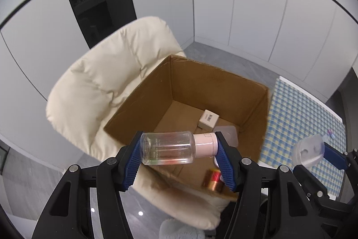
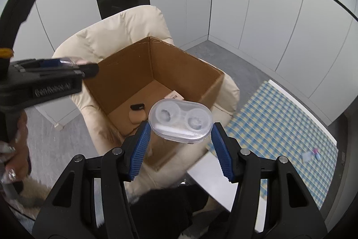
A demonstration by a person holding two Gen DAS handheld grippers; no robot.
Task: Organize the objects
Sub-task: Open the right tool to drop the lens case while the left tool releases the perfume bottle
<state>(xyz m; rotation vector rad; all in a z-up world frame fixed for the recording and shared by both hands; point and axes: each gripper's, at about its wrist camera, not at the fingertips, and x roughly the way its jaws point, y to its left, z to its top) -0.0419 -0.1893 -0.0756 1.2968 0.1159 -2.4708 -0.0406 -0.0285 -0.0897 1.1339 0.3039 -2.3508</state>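
Armchair (image 1: 107,86): cream, seen beyond and left of both claws.
Left gripper (image 1: 179,149): clamped endwise on clear bottle (image 1: 167,149), held over cardboard box (image 1: 201,86).
Right gripper (image 2: 180,127): pinching translucent lens case (image 2: 180,121) beside box rim.
Checked cloth (image 2: 279,122): lying right of claws.

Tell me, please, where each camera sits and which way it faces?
Left wrist: on the left claw, looking down into the cardboard box; it grips a clear bottle.
Right wrist: on the right claw, facing the same box; it grips a clear case; a hand shows left.
Shared: box, cream chair, checked cloth.
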